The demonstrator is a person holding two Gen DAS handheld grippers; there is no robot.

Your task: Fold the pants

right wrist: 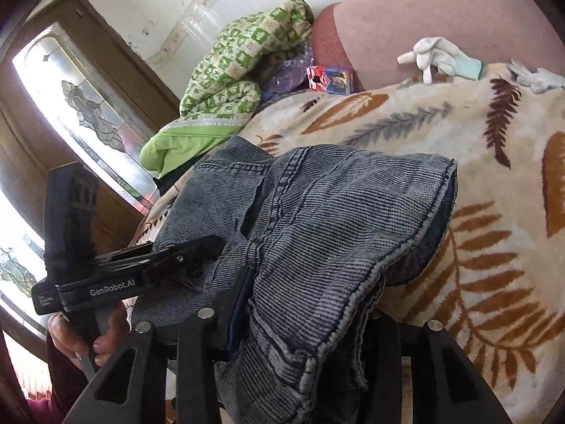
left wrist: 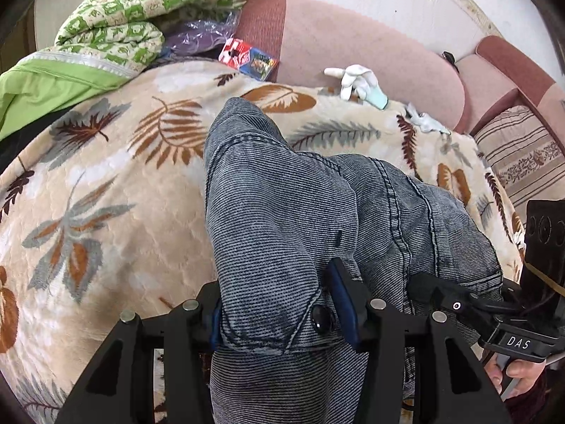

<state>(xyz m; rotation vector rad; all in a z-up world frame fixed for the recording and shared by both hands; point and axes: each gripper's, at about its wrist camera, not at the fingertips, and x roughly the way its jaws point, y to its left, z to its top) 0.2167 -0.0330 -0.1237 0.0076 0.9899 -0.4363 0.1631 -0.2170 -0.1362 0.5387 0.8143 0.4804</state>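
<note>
Pants [left wrist: 282, 212], grey-blue corduroy-like denim with heavy stitched seams, lie bunched on the leaf-print blanket [left wrist: 106, 183] over the pink sofa [left wrist: 353, 35], with their near end lifted between our two tools. We have the left gripper [left wrist: 279, 314] clamped about halfway closed on the waistband by the dark button [left wrist: 319, 318], blue pads pressing the cloth from both sides. We have the right gripper [right wrist: 303, 321] likewise partly closed on a thick folded edge of the fabric, though one of its pads is buried under the cloth. We judge the fabric soft but weighty: it drapes and sags rather than holds shape, and the ribbed weave should grip well, not slide. The doubled seams and waistband look like the firmest places to hold; a single layer would likely slip or pull askew. White gloves [left wrist: 356, 81] lie well apart, near the sofa back.
</note>
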